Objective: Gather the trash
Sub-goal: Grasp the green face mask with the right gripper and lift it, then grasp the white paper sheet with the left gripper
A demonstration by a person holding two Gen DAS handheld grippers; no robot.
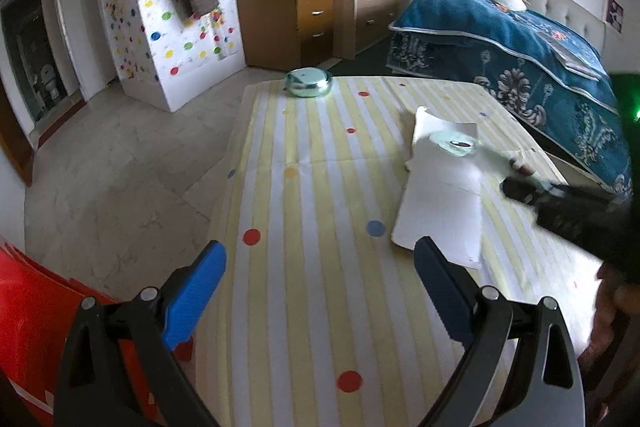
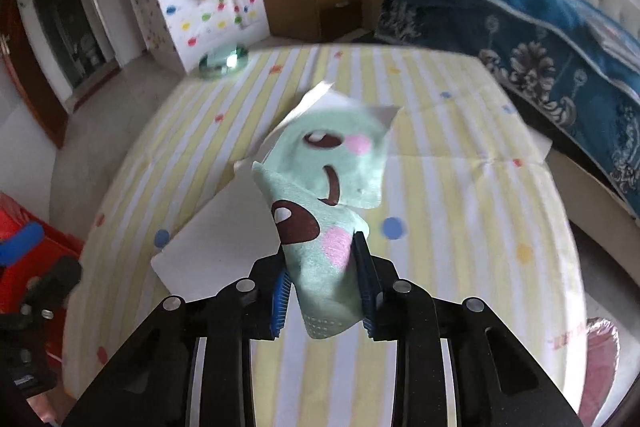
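Observation:
A mint-green wrapper (image 2: 316, 199) printed with brown eyes and pink cheeks stands folded between the blue pads of my right gripper (image 2: 322, 251), which is shut on its lower end and holds it above the table. In the left wrist view the same wrapper (image 1: 456, 145) hangs over a white paper sheet (image 1: 440, 203), with the right gripper (image 1: 516, 181) coming in from the right, blurred. My left gripper (image 1: 320, 247) hovers open over the striped tablecloth (image 1: 312, 155), with nothing between its fingers. The white sheet (image 2: 208, 239) lies flat on the cloth.
A round metal tin (image 1: 308, 83) sits at the table's far edge. A red bag (image 1: 28, 307) stands on the floor at the left. A bed with a blue cover (image 1: 520, 47) is close on the right, and a wooden drawer unit (image 1: 288, 19) stands behind.

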